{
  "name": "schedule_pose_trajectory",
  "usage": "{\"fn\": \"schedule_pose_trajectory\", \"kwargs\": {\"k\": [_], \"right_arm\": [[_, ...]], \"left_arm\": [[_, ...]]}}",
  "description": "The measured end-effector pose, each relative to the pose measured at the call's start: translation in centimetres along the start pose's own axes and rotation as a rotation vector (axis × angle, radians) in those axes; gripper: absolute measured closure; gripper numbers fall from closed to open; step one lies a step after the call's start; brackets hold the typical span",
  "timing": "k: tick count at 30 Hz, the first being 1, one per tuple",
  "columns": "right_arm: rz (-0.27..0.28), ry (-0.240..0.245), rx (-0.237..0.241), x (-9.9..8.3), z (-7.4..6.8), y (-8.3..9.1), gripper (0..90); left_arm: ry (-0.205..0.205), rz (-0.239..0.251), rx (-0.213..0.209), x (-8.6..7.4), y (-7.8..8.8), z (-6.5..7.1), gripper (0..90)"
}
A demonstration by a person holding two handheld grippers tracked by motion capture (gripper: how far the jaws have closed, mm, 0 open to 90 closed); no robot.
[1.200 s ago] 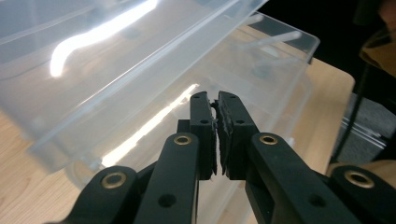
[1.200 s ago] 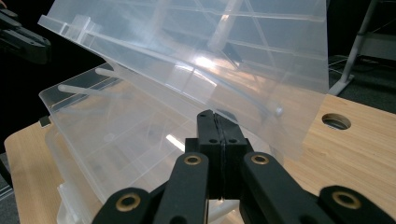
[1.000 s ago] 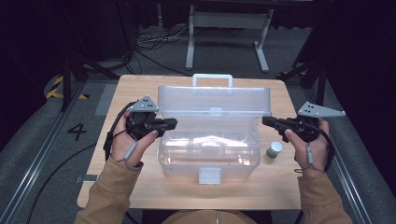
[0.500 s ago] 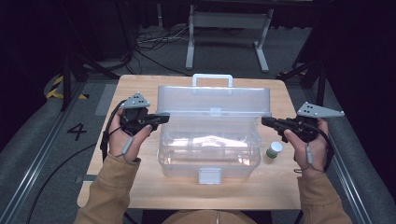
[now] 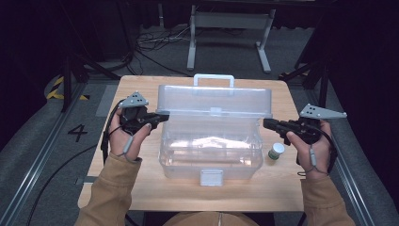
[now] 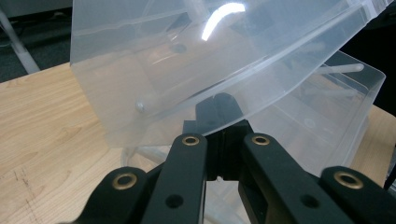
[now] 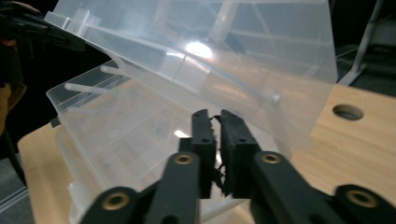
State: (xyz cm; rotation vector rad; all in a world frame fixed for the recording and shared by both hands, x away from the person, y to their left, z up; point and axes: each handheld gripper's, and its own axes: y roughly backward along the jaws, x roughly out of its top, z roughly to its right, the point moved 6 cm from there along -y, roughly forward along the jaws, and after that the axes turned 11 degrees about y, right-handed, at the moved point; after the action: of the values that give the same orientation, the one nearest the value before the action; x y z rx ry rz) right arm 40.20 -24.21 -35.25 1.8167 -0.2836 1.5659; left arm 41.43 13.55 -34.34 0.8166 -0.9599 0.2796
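Observation:
A clear plastic box stands mid-table with its lid raised partway. My left gripper is level at the box's left end, jaws shut, tips by the lid's corner. In the left gripper view its jaws meet just under the lid, with nothing seen between them. My right gripper points at the box's right end. Its jaws have just been opening and stand a narrow gap apart below the lid's edge, gripping nothing.
A small green bottle with a white cap stands on the wooden table just right of the box, below my right gripper. The box's latch faces the near edge and its handle the far side. A table hole lies beyond the lid.
My left gripper has drawn a little to the left, off the box's end. The right hand has stayed put. The lid has kept its angle.

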Motion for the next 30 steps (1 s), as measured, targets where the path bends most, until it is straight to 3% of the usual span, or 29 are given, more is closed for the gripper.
{"fn": "schedule_pose_trajectory", "kwargs": {"k": [2,5,7,10,11,12,13,14,15,16,22,24,30], "right_arm": [[-0.041,-0.044,0.006,-0.4,-0.1,-0.2,74.1],[-0.045,-0.021,-0.050,-0.5,0.2,-0.2,65.0],[-0.052,-0.024,-0.058,-0.6,0.2,-0.3,57.5],[-0.125,-0.005,-0.086,-1.1,0.3,-0.3,55.4],[-0.125,-0.005,-0.086,-1.1,0.3,-0.3,55.4],[-0.130,0.013,-0.119,-1.1,0.5,0.1,49.9],[-0.130,0.013,-0.119,-1.1,0.5,0.1,49.9],[-0.122,0.054,-0.162,-1.1,0.9,0.4,41.6],[-0.122,0.054,-0.162,-1.1,0.9,0.4,41.6],[-0.126,0.078,-0.196,-1.2,1.2,0.6,39.5],[-0.098,0.121,-0.227,-1.0,1.5,0.6,37.3],[-0.066,0.107,-0.269,-0.7,1.6,0.4,37.4],[-0.032,0.106,-0.310,-0.3,1.5,-0.1,34.3]], "left_arm": [[-0.004,0.001,0.002,0.1,0.0,-0.1,89.8],[-0.004,0.004,-0.003,0.2,0.0,-0.1,89.8],[-0.006,0.006,0.002,0.3,-0.1,-0.2,89.8],[-0.004,0.009,0.000,0.4,-0.1,-0.2,89.8],[-0.004,0.009,0.000,0.4,-0.1,-0.2,89.8],[-0.006,0.013,0.000,0.5,-0.1,-0.3,89.8],[-0.004,0.015,-0.001,0.6,-0.2,-0.3,89.8],[-0.005,0.015,0.000,0.6,-0.2,-0.3,89.8],[-0.004,0.018,0.001,0.7,-0.2,-0.3,89.8],[-0.004,0.019,-0.003,0.8,-0.2,-0.4,89.8],[-0.003,0.026,-0.005,1.2,-0.3,-0.6,89.8],[0.000,0.029,-0.007,1.3,-0.3,-0.6,89.8],[0.000,0.039,-0.011,1.8,-0.5,-0.9,89.7]]}}
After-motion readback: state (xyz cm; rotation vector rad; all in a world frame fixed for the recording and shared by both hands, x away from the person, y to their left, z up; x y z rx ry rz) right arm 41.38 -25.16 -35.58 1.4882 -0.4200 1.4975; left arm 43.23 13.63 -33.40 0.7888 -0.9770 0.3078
